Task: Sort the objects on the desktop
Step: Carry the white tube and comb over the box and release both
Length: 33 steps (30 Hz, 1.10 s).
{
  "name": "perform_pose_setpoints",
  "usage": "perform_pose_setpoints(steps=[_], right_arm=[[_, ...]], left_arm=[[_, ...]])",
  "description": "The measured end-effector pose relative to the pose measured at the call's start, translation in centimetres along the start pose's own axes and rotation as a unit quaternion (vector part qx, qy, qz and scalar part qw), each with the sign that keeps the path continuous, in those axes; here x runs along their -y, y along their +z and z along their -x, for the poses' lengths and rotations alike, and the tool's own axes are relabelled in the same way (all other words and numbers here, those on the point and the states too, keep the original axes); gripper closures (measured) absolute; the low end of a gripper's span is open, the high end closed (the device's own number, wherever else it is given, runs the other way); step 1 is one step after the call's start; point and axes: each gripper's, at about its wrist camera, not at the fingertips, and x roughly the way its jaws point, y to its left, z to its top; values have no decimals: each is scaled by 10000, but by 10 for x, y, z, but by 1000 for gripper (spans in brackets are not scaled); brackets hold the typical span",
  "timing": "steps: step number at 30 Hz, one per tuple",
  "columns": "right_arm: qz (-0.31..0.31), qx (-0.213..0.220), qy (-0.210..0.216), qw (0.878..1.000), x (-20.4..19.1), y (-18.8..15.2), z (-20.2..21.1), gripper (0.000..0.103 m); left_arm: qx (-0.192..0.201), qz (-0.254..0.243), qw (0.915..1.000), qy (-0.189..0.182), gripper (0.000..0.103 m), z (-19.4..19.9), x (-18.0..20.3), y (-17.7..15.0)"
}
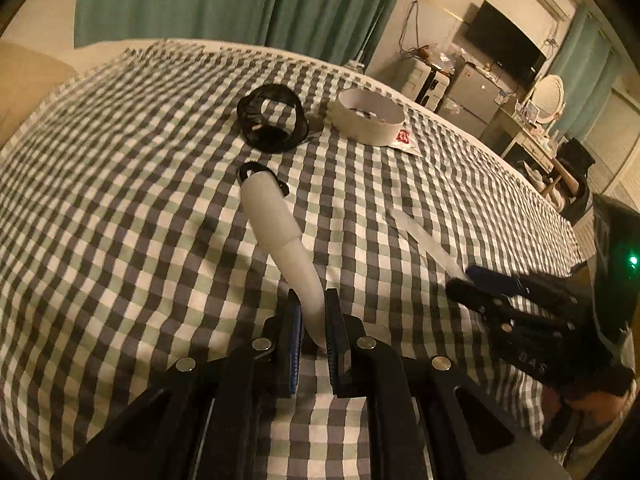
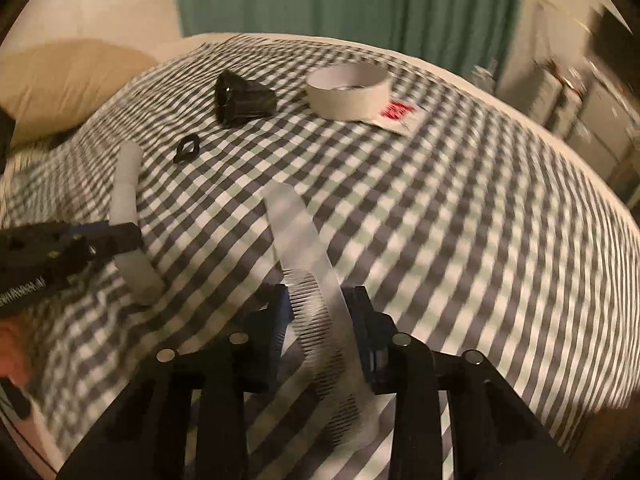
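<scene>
My left gripper [image 1: 312, 300] is shut on the near end of a white curved plastic handle [image 1: 272, 216], which slants up and away over the checked cloth. In the right wrist view that handle [image 2: 126, 184] sticks out on both sides of the left gripper [image 2: 128, 236]. A clear plastic comb [image 2: 308, 248] lies between the pads of my right gripper [image 2: 320, 296], teeth against the left pad and spine against the right one. From the left wrist view the comb [image 1: 420, 240] lies flat with the right gripper [image 1: 466, 276] at its near end.
On the checked cloth [image 1: 120, 200] lie a small black ring [image 2: 186, 151], a black scrunchie-like band [image 1: 272, 120], a white round container [image 1: 368, 116] and a red-and-white packet [image 1: 402, 138]. A beige pillow [image 2: 68, 80] sits far left. Furniture [image 1: 472, 96] stands past the right edge.
</scene>
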Motion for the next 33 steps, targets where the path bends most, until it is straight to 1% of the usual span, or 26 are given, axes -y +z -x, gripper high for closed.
perform_pose_setpoints(steps=[3, 5, 7, 8, 9, 11, 14, 16, 18, 21, 24, 27, 29, 31, 33], right_arm=[[-230, -99, -31, 9997, -7, -5, 11, 77], [-293, -79, -36, 9995, -11, -6, 23, 78], [-515, -19, 177, 9985, -14, -8, 38, 78], [-626, 112, 257, 9976, -15, -9, 49, 81], [-708, 228, 324, 9967, -15, -9, 60, 100], [-860, 357, 344, 9951, -17, -8, 79, 101], [-860, 471, 261, 9948, -22, -8, 98, 101], [-969, 402, 356, 9938, -24, -14, 102, 101], [-1076, 404, 459, 9923, -26, -21, 104, 101], [-1135, 480, 572, 9907, -33, -28, 117, 101], [-1264, 698, 673, 9872, -35, -28, 134, 101], [-1364, 853, 614, 9851, -33, -29, 155, 101], [-1462, 1039, 554, 9822, -27, -30, 176, 101], [-1518, 1314, 446, 9786, -16, -31, 204, 101], [-1535, 1619, 223, 9745, -2, -34, 235, 101]], left_arm=[[153, -14, 9998, -160, 92, 13, 3, -1], [255, -30, 9994, -241, 92, 26, 6, -1], [357, -40, 9989, -314, 92, 39, 9, -2], [420, -62, 9985, -339, 92, 48, 12, -3], [469, -78, 9982, -367, 92, 55, 14, -4], [557, -87, 9974, -455, 92, 71, 19, -6], [624, -229, 9965, -503, 92, 91, 29, -10], [634, -286, 9962, -530, 92, 100, 34, -13], [642, -213, 9963, -529, 92, 107, 35, -17], [605, -174, 9968, -499, 92, 116, 36, -24], [597, -263, 9966, -509, 92, 128, 40, -28], [634, -421, 9956, -553, 92, 141, 52, -26], [709, -558, 9940, -617, 92, 150, 65, -25], [787, -725, 9914, -756, 92, 158, 83, -20], [861, -879, 9878, -957, 92, 166, 108, -14]])
